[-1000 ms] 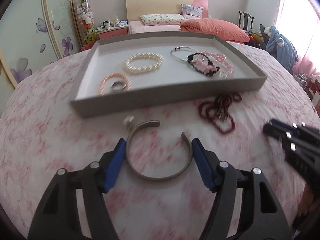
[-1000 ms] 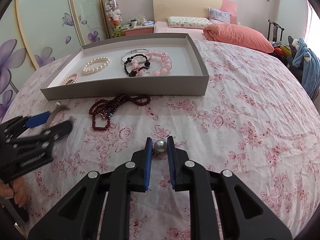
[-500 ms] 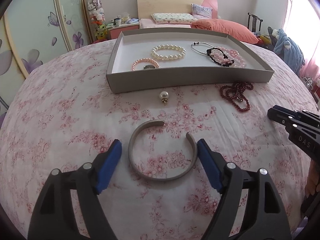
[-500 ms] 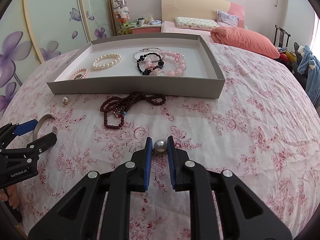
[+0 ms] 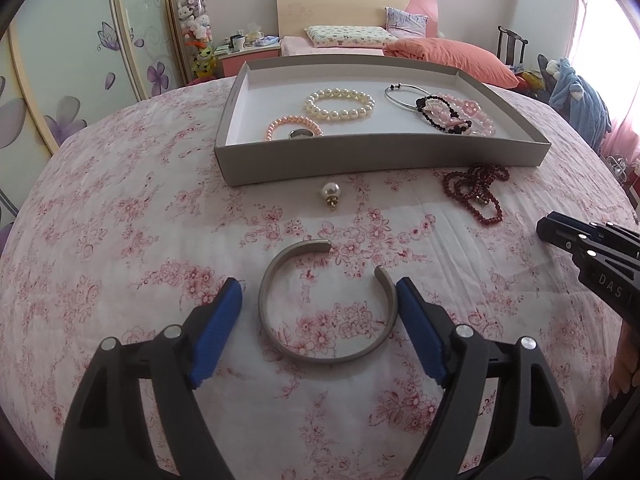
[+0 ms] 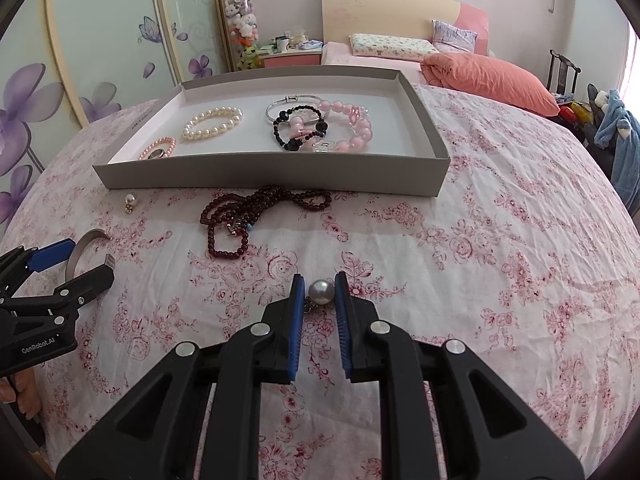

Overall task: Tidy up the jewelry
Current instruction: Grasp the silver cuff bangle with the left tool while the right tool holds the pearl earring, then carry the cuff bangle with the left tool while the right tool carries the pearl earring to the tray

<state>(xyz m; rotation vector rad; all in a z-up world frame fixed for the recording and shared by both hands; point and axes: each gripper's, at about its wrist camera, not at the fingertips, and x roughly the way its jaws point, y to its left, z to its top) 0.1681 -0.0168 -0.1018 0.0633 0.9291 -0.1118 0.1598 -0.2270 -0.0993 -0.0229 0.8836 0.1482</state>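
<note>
1. Since the earlier frame, the left gripper has drawn back from the grey tray, and its fingers have spread wider around the silver cuff bangle.
2. Left fingers: spread, standing either side of the cuff; the right pad sits just beside or touching the cuff's end, the left pad apart. No grip. The cuff lies flat on the floral bedspread, near of the tray.
3. Right gripper: fingers nearly together, pinching a grey pearl earring low over the bedspread.
4. Loose items not yet stowed: a white pearl earring just near of the tray wall, and a dark red bead strand to its right.
5. Already in the tray: pearl bracelet, pink bracelet, and others at right.
6. Step in hand, by judgement: picking up the cuff. The next move calls for closing the left fingers squarely across it, then lifting clear of the tray wall.
</note>
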